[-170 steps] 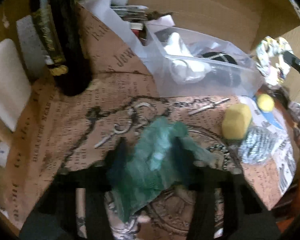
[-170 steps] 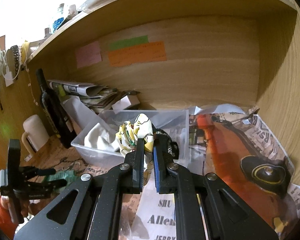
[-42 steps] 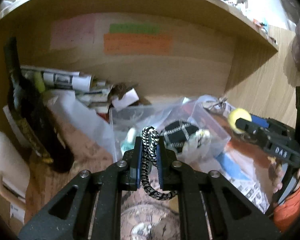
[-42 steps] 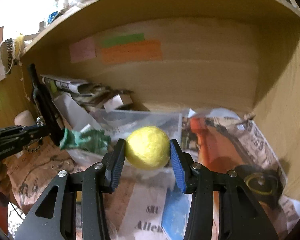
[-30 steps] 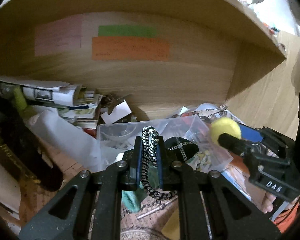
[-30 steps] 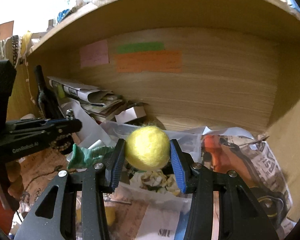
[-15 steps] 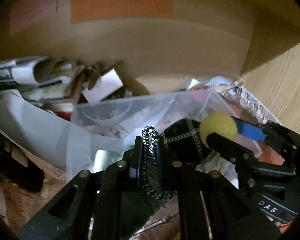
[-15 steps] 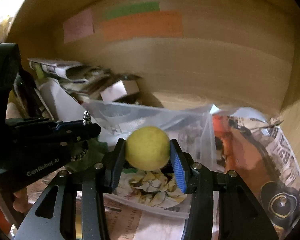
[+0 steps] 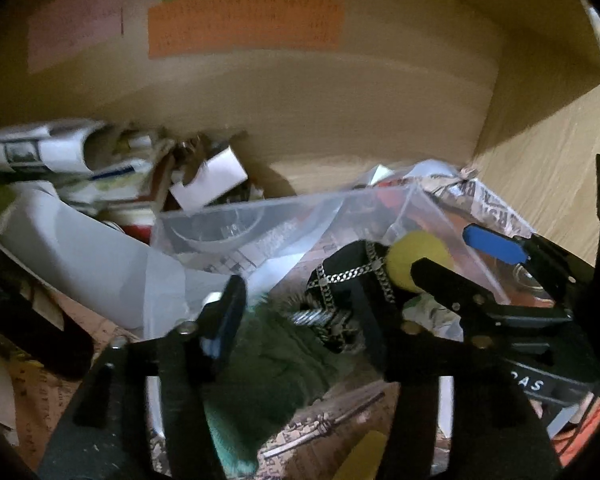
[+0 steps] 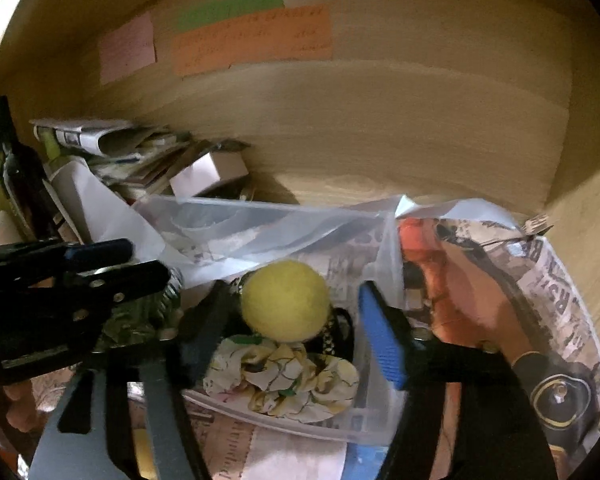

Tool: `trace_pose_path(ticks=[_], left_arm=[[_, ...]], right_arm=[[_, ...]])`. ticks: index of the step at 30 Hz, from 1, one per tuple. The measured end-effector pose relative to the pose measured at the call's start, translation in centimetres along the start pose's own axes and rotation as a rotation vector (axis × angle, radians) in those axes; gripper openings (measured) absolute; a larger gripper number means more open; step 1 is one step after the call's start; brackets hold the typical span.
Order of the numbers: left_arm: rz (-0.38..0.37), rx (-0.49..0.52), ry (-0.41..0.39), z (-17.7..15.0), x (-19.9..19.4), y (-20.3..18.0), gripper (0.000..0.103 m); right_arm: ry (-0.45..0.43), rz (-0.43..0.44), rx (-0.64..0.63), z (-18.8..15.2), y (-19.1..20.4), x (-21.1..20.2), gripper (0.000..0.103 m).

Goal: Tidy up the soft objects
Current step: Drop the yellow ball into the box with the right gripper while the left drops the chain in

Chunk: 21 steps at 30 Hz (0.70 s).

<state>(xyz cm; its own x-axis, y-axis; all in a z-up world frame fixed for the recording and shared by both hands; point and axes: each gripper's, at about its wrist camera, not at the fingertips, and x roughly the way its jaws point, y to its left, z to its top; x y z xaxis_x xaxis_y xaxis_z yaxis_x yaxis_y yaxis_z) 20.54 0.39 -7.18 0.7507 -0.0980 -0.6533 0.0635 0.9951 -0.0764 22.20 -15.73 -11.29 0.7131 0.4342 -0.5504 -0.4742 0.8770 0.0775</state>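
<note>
Wooden shelf back with coloured paper notes point(image 10: 252, 38) fills my view behind the clear plastic bin point(image 10: 268, 216). Both my claws have just been opening. My right claw point(image 10: 292, 340) stands wide, its pads clear of the yellow felt ball point(image 10: 286, 300); round and fuzzy, without a long axis, the ball sits in the bin on a floral scrunchie point(image 10: 284, 380). My left claw point(image 9: 300, 320) is wide too, the black-and-white braided loop point(image 9: 320, 318) lying loose between its jaws over green cloth point(image 9: 268, 364).
</note>
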Motion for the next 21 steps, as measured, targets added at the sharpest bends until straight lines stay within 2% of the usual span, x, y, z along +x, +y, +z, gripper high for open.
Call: trace_pose_path(ticks=[5, 7, 15, 21], left_arm=[[-0.005, 0.012, -0.054, -0.2, -3.0, -0.3, 0.077], [-0.014, 0.008, -0.069, -0.6, -4.2, -0.3, 0.089], [-0.017, 0.039, -0.06, -4.0, -6.8, -0.6, 0.099], [-0.018, 0.041, 0.053, -8.0, -5.0, -0.8, 0.099]], right_arm=[[-0.049, -0.008, 0.001, 0.5, -0.1, -2.2, 0.081], [-0.067, -0.004, 0.004, 0.6, -0.2, -3.1, 0.083], [-0.101, 0.017, -0.026, -1.2, 0.2, -7.1, 0.086], [-0.069, 0.038, -0.039, -3.6, 0.8, -8.4, 0.087]])
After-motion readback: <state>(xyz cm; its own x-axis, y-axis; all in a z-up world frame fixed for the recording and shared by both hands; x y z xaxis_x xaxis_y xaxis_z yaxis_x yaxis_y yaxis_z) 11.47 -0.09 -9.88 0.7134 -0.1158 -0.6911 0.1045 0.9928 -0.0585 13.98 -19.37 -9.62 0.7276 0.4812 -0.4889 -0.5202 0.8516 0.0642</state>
